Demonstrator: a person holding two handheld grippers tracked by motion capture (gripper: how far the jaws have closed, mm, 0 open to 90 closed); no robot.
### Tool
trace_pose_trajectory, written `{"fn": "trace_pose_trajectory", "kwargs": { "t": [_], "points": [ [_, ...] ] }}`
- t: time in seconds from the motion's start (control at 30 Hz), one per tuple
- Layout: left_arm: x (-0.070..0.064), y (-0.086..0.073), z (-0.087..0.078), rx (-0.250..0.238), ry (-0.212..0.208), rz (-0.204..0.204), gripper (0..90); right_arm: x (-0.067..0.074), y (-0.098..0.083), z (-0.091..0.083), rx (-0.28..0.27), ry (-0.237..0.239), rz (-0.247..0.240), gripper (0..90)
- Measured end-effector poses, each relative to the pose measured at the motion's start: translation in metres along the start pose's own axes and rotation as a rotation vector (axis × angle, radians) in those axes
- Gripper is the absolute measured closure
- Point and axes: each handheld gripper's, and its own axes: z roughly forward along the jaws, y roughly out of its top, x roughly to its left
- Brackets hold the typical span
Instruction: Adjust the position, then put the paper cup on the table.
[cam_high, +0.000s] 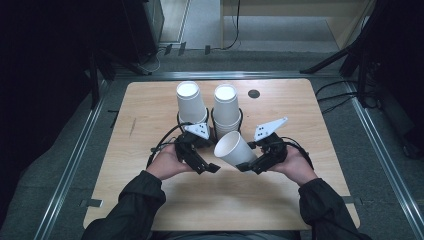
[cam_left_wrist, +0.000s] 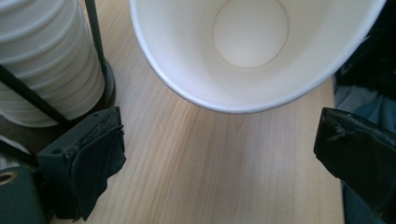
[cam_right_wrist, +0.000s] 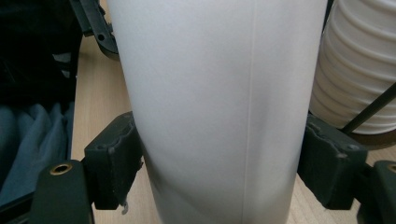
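From above, your right gripper (cam_high: 248, 162) has a single paper cup (cam_high: 234, 149) pinched near its base and tipped on its side just near of the two cup stacks (cam_high: 226, 107), so you look mid-transfer, probably carrying it off to set it upright. Along the left gripper (cam_left_wrist: 219, 154), the jaws gape wide on nothing, the cup's mouth just beyond them. Along the right gripper, the pads (cam_right_wrist: 114, 158) clamp the cup wall; keep that squeeze.

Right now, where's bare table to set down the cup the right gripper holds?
Free: the near strip of the wooden table between the sleeves, and the left and right sides flanking the two cup stacks. Crowded: the centre, where the left stack, right stack, left gripper and the right gripper holding the paper cup bunch together.
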Motion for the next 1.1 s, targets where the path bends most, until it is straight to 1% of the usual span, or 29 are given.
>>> {"fn": "trace_pose_trajectory", "kwargs": {
  "t": [0.1,0.2,0.27,0.3,0.4,0.5,0.53,0.57,0.6,0.63,0.67,0.7,0.73,0.9,0.93,0.97,1.0,1.03,1.07,1.1],
  "points": [
    [0.0,0.0,-0.001,-0.037,-0.01,-0.015,1.9,0.0,0.001,-0.002,-0.015,-0.004,0.001,21.9],
    [0.0,0.0,-0.002,-0.059,-0.022,-0.02,1.9,0.001,0.002,-0.003,-0.029,-0.005,0.006,21.8],
    [-0.001,0.001,-0.001,-0.07,-0.023,-0.034,1.4,0.002,0.003,-0.002,-0.037,0.002,0.006,21.8],
    [-0.001,0.002,0.0,-0.073,-0.042,-0.044,0.0,0.002,0.003,-0.001,-0.039,0.004,0.007,21.8],
    [-0.004,0.003,0.001,-0.085,-0.046,-0.037,0.0,0.002,0.004,0.002,-0.033,0.013,0.003,21.8],
    [-0.004,0.005,0.001,-0.107,-0.056,-0.036,0.0,0.004,0.004,0.007,-0.026,0.025,-0.002,21.8],
    [-0.004,0.006,0.002,-0.12,-0.06,-0.044,0.0,0.004,0.005,0.008,-0.028,0.027,-0.005,21.8],
    [-0.004,0.006,0.002,-0.12,-0.06,-0.044,0.0,0.004,0.005,0.008,-0.028,0.027,-0.005,21.8],
    [-0.004,0.006,0.002,-0.144,-0.075,-0.059,0.0,0.006,0.006,0.011,-0.024,0.036,-0.01,21.8],
    [-0.004,0.006,0.002,-0.144,-0.075,-0.059,0.0,0.006,0.006,0.011,-0.024,0.036,-0.01,21.8],
    [-0.005,0.007,0.003,-0.158,-0.078,-0.06,0.0,0.006,0.008,0.015,-0.022,0.041,-0.016,21.9],
    [-0.005,0.007,0.004,-0.159,-0.086,-0.063,0.0,0.007,0.008,0.016,-0.024,0.044,-0.015,21.8],
    [-0.005,0.007,0.004,-0.16,-0.076,-0.059,0.0,0.007,0.008,0.018,-0.018,0.046,-0.016,21.9],
    [-0.006,0.007,0.007,-0.161,-0.084,-0.066,0.0,0.009,0.009,0.024,-0.009,0.059,-0.022,21.8],
    [-0.007,0.007,0.008,-0.169,-0.075,-0.073,0.0,0.01,0.01,0.027,-0.002,0.061,-0.026,21.9],
    [-0.006,0.007,0.008,-0.168,-0.087,-0.078,0.0,0.011,0.01,0.028,0.002,0.06,-0.026,21.9],
    [-0.006,0.007,0.008,-0.168,-0.087,-0.078,0.0,0.011,0.01,0.028,0.002,0.06,-0.026,21.9],
    [-0.006,0.006,0.007,-0.181,-0.067,-0.088,3.8,0.011,0.01,0.029,0.004,0.067,-0.026,21.9],
    [-0.006,0.005,0.006,-0.181,-0.065,-0.088,8.5,0.011,0.01,0.03,0.009,0.071,-0.031,22.1],
    [-0.005,0.004,0.006,-0.174,-0.068,-0.094,9.4,0.011,0.01,0.03,0.008,0.07,-0.033,22.2]
  ]
}}
